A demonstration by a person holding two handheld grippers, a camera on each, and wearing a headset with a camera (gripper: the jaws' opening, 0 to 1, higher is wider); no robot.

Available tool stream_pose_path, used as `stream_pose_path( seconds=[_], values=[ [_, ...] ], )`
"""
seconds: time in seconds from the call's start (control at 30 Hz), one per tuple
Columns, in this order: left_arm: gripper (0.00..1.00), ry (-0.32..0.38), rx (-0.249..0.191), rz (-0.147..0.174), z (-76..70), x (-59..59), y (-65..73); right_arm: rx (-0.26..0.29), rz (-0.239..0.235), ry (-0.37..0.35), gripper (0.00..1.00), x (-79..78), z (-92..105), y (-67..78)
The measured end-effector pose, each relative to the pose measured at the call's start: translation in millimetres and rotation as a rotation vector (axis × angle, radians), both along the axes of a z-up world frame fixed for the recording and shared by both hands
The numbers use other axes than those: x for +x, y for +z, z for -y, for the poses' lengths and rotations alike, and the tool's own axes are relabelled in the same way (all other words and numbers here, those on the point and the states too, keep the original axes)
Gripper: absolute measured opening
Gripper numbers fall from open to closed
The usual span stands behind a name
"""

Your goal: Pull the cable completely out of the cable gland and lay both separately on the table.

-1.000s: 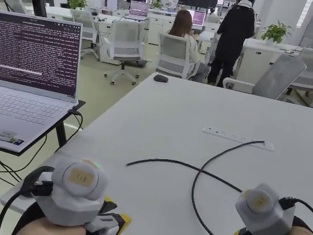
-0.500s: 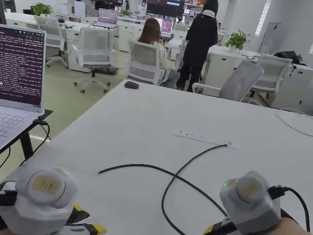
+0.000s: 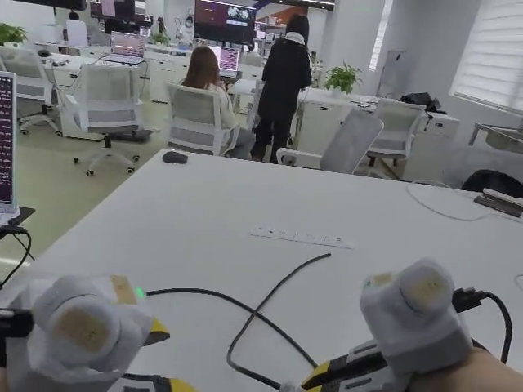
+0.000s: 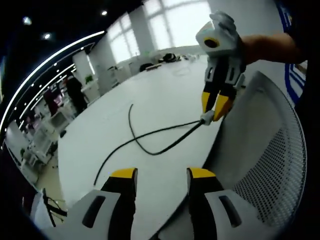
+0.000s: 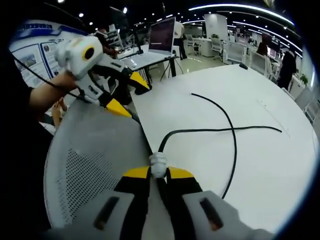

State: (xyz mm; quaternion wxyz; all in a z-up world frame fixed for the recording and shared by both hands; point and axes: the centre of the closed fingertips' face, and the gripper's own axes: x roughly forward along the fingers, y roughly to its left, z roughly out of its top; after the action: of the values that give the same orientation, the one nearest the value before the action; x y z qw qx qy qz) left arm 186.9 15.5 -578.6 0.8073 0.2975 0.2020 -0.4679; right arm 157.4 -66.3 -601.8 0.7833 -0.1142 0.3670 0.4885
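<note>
The left gripper [image 4: 162, 175] hangs off the near edge of the table [image 3: 245, 196], jaws spread and empty (a mesh chair back [image 5: 90, 165] stands just beside that edge). On the white top the black cable [image 5: 220, 130] lies in long curves that cross once. Its near end enters the small white cable gland [image 5: 158, 161], pinched between the right gripper's [image 5: 159, 173] jaws at the table edge. The gland's long axis seems to run along the jaws, cable side pointing forward.
</note>
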Motion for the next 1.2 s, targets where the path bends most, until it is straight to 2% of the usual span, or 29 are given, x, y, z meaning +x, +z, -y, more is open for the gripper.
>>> stream_pose_path(
  seconds=[0.03, 0.07, 0.1, 0.17, 0.23, 0.3, 0.33, 0.4, 0.47, 0.57, 0.73, 0.77, 0.8, 0.9, 1.03, 1.2],
  values=[
    [0.42, -0.072, 0.009, 0.019, 16.1, -6.9, 3.5, 0.021, 0.021, 0.004, 0.11, -0.4, -2.3, 6.8],
    [0.42, -0.105, 0.016, 0.024, 24.3, -11.3, 4.4, 0.032, 0.026, 0.002, 0.11, -1.2, -3.3, 10.6],
    [0.42, -0.157, 0.014, 0.043, 37.6, -17.1, 7.5, 0.05, 0.028, 0.0, 0.11, -2.4, -5.1, 16.0],
    [0.42, -0.231, -0.016, 0.057, 57.4, -26.0, 13.0, 0.055, 0.033, 0.005, 0.11, -4.7, -6.7, 21.6],
    [0.39, -0.275, -0.012, 0.046, 66.6, -31.5, 12.7, 0.041, 0.05, 0.027, 0.11, -6.4, -7.4, 23.8],
    [0.37, -0.342, 0.042, 0.098, 72.6, -33.3, 13.3, 0.027, 0.061, 0.048, 0.11, -9.6, -8.1, 26.6],
    [0.36, -0.36, 0.065, 0.12, 74.2, -33.1, 13.5, 0.028, 0.068, 0.064, 0.11, -11.8, -8.9, 29.2],
    [0.33, -0.393, 0.091, 0.135, 77.9, -34.8, 13.0, 0.03, 0.075, 0.094, 0.11, -15.9, -10.1, 33.2],
    [0.31, -0.406, 0.093, 0.142, 80.6, -35.7, 15.9, 0.034, 0.081, 0.108, 0.11, -17.5, -9.1, 37.8],
    [0.26, -0.44, 0.066, 0.166, 87.0, -40.2, 26.3, 0.043, 0.087, 0.118, 0.11, -17.4, -7.3, 44.4],
    [0.18, -0.462, 0.121, 0.209, 84.3, -39.9, 30.8, 0.092, 0.085, 0.128, 0.11, -16.0, -10.6, 61.0],
    [0.18, -0.472, 0.128, 0.226, 83.2, -40.9, 34.3, 0.09, 0.084, 0.129, 0.11, -16.4, -10.6, 61.2],
    [0.18, -0.463, 0.126, 0.221, 82.2, -41.5, 36.2, 0.096, 0.091, 0.139, 0.11, -17.8, -13.0, 63.6],
    [0.17, -0.451, 0.154, 0.251, 77.4, -41.7, 40.0, 0.104, 0.107, 0.148, 0.11, -18.6, -17.4, 67.0],
    [0.17, -0.437, 0.179, 0.265, 72.8, -40.5, 42.3, 0.121, 0.118, 0.14, 0.11, -17.9, -22.0, 69.5],
    [0.17, -0.411, 0.168, 0.22, 66.5, -37.8, 47.9, 0.116, 0.151, 0.143, 0.11, -18.1, -28.3, 75.1]
  ],
)
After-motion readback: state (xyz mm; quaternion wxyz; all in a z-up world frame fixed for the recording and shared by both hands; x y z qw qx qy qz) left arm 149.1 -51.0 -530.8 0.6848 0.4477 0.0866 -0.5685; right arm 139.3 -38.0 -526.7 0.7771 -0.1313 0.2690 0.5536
